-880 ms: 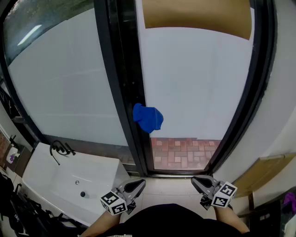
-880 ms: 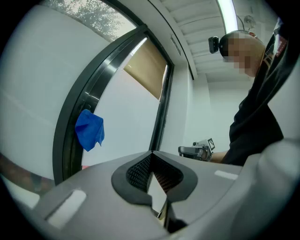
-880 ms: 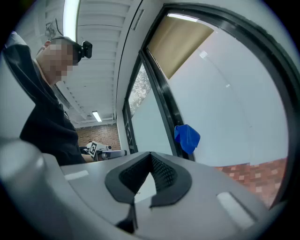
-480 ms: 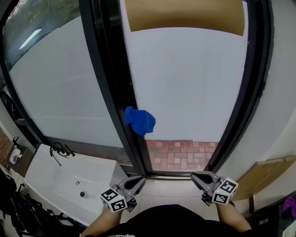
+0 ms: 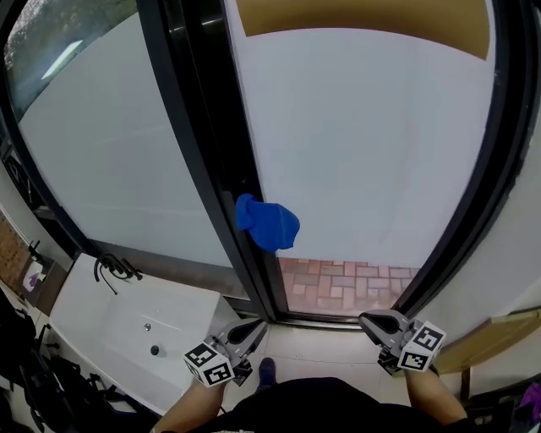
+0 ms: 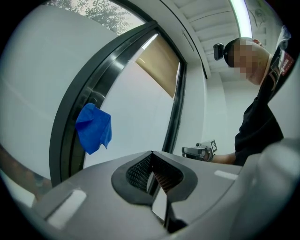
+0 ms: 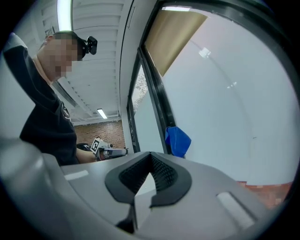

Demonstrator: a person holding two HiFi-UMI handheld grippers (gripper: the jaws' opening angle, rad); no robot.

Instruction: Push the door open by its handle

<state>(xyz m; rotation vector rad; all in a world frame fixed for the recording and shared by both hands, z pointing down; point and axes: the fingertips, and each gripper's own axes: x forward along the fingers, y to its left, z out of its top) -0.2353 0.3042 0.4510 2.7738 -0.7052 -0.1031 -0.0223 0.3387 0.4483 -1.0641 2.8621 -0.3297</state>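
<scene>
**Tool state.** The left tool [image 5: 252, 328] sat in the lower centre-left of the head view. The right tool [image 5: 372, 322] sat in the lower centre-right. In each gripper view the jaw tips met at the front, so both tools were closed. Nothing was held between the jaws, and neither tool touched the door [image 5: 363, 152]. Both were well apart from it, with a strip of pale floor [image 5: 313, 342] between them and the threshold.

**Task item.** The door filled the upper and centre right of the head view. It was a frosted white pane in a dark frame [image 5: 211, 152], with a brown panel [image 5: 363, 15] across its top. A blue cloth [image 5: 269, 224] hung on the frame's inner edge, just left of frame centre, at the handle position. The handle under the cloth could not be made out. The cloth also showed at the left of the left gripper view and at centre right of the right gripper view.

**Surroundings.** Red brick paving [image 5: 347, 287] showed through the door's clear lower strip. A white sink [image 5: 169, 313] with a black tap [image 5: 114, 271] occupied the lower left.
</scene>
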